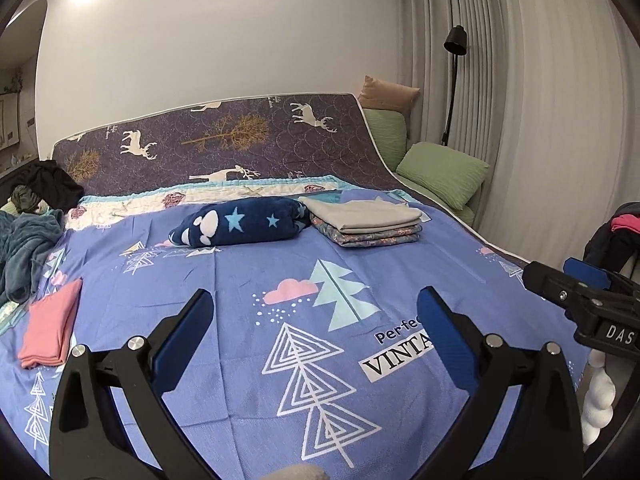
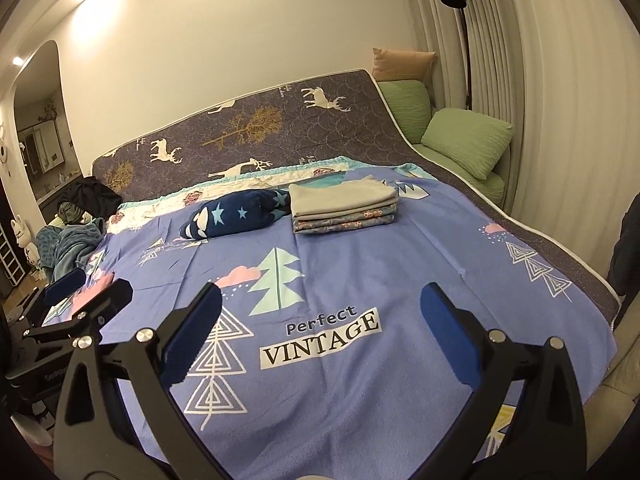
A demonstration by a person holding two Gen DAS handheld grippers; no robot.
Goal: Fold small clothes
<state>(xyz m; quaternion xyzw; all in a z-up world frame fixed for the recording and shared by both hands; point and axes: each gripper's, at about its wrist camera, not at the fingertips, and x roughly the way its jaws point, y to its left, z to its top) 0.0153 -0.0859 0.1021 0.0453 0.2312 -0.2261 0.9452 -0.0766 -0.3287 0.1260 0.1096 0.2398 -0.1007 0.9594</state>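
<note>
bed: purple tree-print sheet [image 1: 248, 280], deer-print mattress [image 1: 240, 136] against the wall
pillows: 2 green [image 1: 444, 172], 1 tan [image 1: 386, 92]
folded clothes: 1 pink [image 1: 50, 324] at left edge, 1 stack [image 1: 366, 220] far side
my left gripper [image 1: 316, 310]: wide, empty
my right gripper [image 2: 320, 306]: wide, empty

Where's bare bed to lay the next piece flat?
Widest free patch: the blue sheet around the VINTAGE print, between both open grippers, left and right, and the far stack. Crowded: far edge, star blanket beside stack; left edge, pink fold.
</note>
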